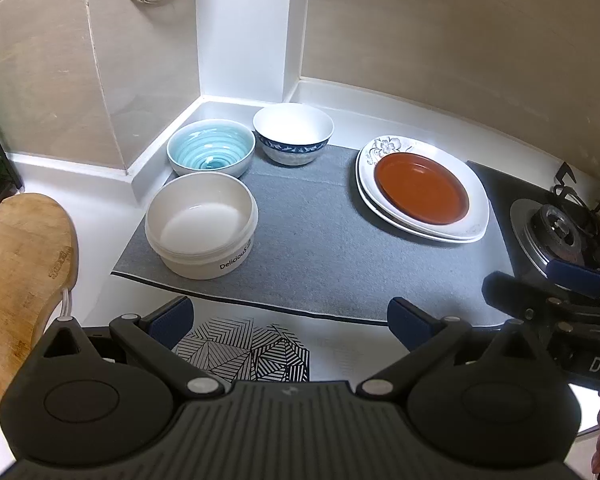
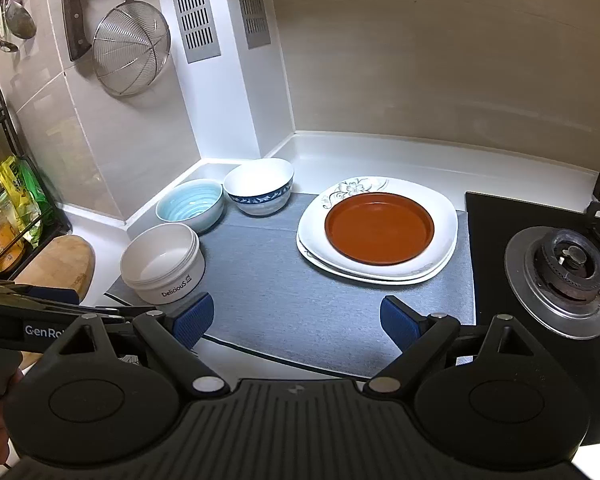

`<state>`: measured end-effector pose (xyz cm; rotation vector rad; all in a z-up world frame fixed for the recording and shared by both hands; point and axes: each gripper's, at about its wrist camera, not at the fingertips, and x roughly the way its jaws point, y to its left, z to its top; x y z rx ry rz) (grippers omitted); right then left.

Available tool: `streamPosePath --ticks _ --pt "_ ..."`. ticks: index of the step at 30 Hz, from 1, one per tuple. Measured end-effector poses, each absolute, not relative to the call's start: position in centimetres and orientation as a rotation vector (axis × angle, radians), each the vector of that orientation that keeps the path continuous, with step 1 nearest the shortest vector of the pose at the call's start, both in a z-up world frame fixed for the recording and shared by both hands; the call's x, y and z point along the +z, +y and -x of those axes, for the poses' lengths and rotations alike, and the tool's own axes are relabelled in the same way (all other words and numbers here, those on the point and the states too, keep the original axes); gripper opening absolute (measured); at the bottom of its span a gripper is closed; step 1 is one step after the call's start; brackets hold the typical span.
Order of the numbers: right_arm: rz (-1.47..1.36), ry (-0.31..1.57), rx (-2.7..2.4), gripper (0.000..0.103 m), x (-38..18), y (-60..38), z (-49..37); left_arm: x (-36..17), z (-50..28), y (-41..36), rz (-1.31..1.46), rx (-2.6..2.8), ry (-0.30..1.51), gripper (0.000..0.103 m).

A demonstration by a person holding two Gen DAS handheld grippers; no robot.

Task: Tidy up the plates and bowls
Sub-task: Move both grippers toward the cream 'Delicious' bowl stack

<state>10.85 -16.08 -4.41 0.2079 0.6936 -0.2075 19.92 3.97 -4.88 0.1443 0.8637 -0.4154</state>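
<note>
Right tool (image 2: pixel 296 322) marked "GenRo", white bowl (image 2: pixel 162 262) reading "DeliciouS"

Right gripper (image 2: pixel 296 318) jaws wide apart, nothing between, over grey mat (image 2: pixel 300 300). Brown plate (image 2: pixel 379 228) on stacked white plates (image 2: pixel 444 236); three bowls left: white tub (image 2: pixel 162 264), teal bowl (image 2: pixel 190 204), blue-banded bowl (image 2: pixel 260 190)

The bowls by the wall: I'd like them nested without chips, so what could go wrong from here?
1. The teal bowl, blue-rimmed bowl and white Delicious bowl sit tightly clustered in the corner; open fingers slipped between them could knock a neighbour.
2. The brown plate lies loose on stacked white plates; tilting the stack may slide it.
</note>
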Motion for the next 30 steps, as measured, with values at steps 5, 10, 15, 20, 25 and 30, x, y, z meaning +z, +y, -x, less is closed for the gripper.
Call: streamPosePath --ticks 5,10,15,20,25,30 --pt "-0.210 0.699 -0.205 0.091 -4.5 -16.3 -11.0 -5.0 -20.2 3.7 -0.141 -0.416 0.868 0.103" --pt "-0.214 0.704 -0.205 0.091 -4.7 -16.8 -11.4 -4.9 -20.7 3.3 -0.139 -0.407 0.864 0.103" --pt "-0.210 0.704 -0.178 0.091 -4.7 -17.2 -12.3 -4.6 -21.7 3.2 -0.119 -0.360 0.863 0.103" --pt "-0.199 0.717 -0.125 0.091 -4.8 -17.8 -13.8 -4.5 -23.0 3.5 -0.094 -0.279 0.865 0.103" --pt "-0.189 0.729 -0.053 0.092 -4.8 -18.6 -16.0 -4.5 -24.5 3.9 -0.072 -0.175 0.876 0.103" --pt "-0.194 0.738 0.045 0.092 -5.2 -19.1 -19.1 -4.4 -25.9 5.3 -0.030 -0.061 0.876 0.103"
